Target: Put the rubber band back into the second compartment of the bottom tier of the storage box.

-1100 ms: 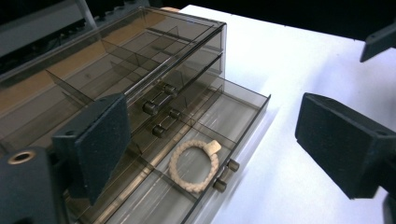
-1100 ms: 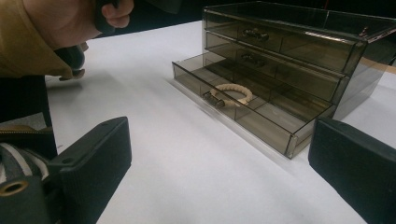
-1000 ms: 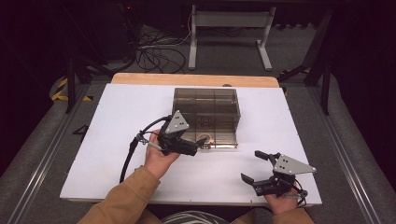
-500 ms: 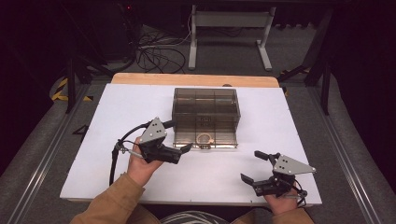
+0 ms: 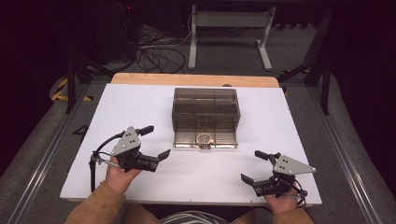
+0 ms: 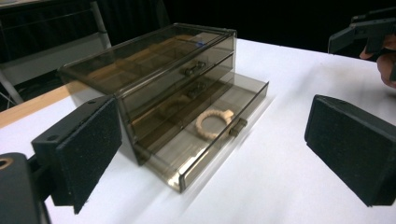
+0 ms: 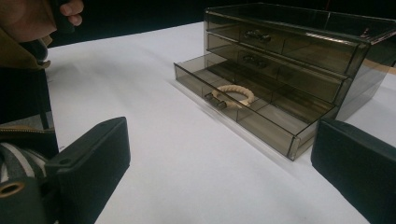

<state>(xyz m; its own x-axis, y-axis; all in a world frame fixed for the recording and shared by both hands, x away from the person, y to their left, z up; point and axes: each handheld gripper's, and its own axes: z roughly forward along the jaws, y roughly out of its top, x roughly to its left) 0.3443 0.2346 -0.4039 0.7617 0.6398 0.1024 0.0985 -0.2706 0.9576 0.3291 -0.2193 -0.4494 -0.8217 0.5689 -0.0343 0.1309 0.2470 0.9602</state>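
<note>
White bench (image 5: pixel 140 102) under dark surroundings carries a smoky drawer box (image 5: pixel 206 108); its bottom drawer (image 5: pixel 205 139) stands open with the rope ring (image 5: pixel 204 138) inside (near the handle). Both hand-held grippers, left (image 5: pixel 156 143) just widened and right (image 5: pixel 247 165), gape empty; push the drawer front squarely

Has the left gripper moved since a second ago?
Yes. The left gripper has drawn back from the drawer box, toward the table's near left, jaws just opening, nothing between them.

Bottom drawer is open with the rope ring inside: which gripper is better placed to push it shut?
Probably the left. The left gripper sits nearer the open bottom drawer, jaws open and empty, angled toward it. The right gripper rests lower, near the table's front edge. The rope ring lies inside, behind the handle.
</note>
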